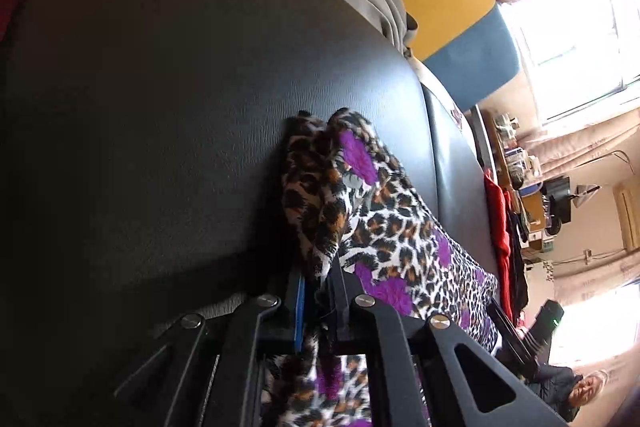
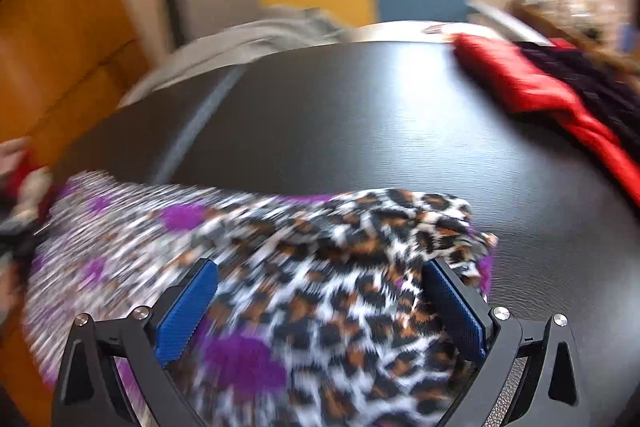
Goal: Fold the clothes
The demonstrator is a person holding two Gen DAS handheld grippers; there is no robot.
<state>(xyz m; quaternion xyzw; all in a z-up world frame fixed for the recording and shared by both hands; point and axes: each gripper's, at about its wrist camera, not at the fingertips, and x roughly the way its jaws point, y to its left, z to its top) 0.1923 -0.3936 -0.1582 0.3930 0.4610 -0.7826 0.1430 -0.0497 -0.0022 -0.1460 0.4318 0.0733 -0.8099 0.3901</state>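
On the black textured tabletop (image 2: pixel 360 115) my left gripper (image 1: pixel 318 291) pinches a bunched edge of the leopard-print, purple-flowered garment (image 2: pixel 320 267); my right gripper (image 2: pixel 320 307) gapes wide over it, folding barely begun.

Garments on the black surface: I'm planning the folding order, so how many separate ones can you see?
4: leopard-print garment nearest, under both grippers; red garment at the right edge, dark garment beside it; grey garment at the far edge. More may be hidden.
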